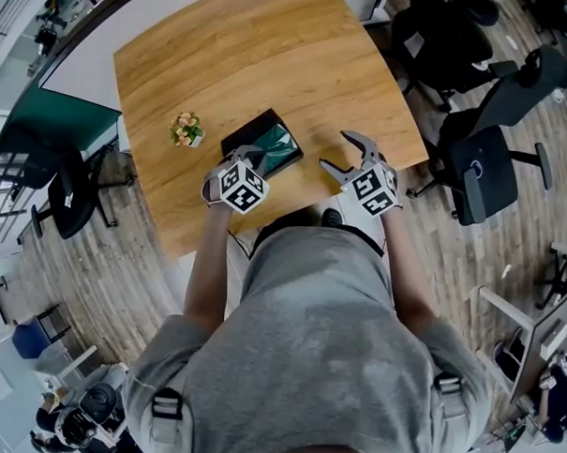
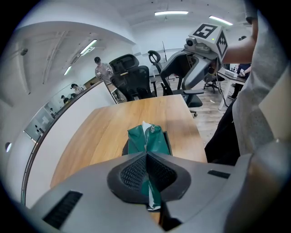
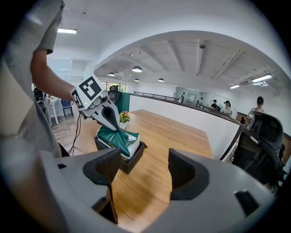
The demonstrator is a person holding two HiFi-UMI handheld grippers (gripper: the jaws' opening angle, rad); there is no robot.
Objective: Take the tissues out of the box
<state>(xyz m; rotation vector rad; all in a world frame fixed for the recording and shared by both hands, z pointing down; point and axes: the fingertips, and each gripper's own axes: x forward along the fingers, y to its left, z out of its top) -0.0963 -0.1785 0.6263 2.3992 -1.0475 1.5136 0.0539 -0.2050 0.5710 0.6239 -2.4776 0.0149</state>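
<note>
A black open box stands near the front edge of the wooden table. In it lies a tissue pack in a green wrapper, white at its side. My left gripper is shut on a pinched-up fold of the green wrapper, which runs between its pads. In the right gripper view the left gripper comes down on the pack from above. My right gripper hovers open to the right of the box, with nothing between its fingers.
A small potted flower stands left of the box. Black office chairs crowd the right side of the table, and another chair is at the left. The table's front edge runs just before my body.
</note>
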